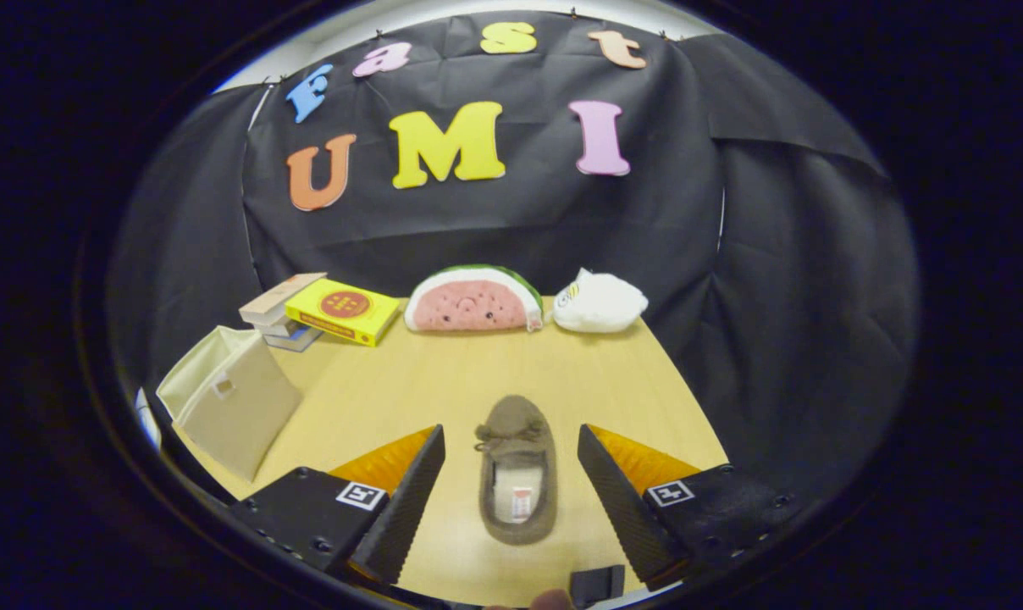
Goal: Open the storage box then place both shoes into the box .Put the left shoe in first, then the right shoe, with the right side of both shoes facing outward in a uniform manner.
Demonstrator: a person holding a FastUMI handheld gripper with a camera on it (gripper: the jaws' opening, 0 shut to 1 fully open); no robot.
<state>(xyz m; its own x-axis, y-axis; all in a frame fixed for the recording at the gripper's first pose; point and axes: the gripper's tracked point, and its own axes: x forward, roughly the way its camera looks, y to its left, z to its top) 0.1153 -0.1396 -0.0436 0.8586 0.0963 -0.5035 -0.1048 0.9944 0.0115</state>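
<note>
Gripper (pixel 511 483) hovers over the wooden table (pixel 444 381), jaws spread wide with nothing pinched. One shoe, a brown moccasin slipper (pixel 516 470), lies flat on the table in the gap between the fingers, touching neither. Toe points away from the camera, heel toward it, sole down. Likely lined up this way so the fingers can close on the slipper's two long sides.

Slipper: soft, suede-like upper, small bow on the vamp, pale fleecy lining, a label inside the heel. Looks light and squashy; I judge it will deform under a squeeze rather than slip.

Storage box (pixel 232 398) stands off to the left, near the table edge, well apart from the slipper. Beige fabric, collapsible type, square-sided, a small tag holder on its front face. Mouth appears open at the top, tilted slightly away; interior not readable.

Back of table, by the cloth wall: stack of books (pixel 279 318) with a yellow box (pixel 342 311) leaning on it, a watermelon-slice plush (pixel 473 301), a white plush toy (pixel 600 302). All clear of the work.

Whether this is the left or right shoe, I cannot tell. Grasp not yet made.
</note>
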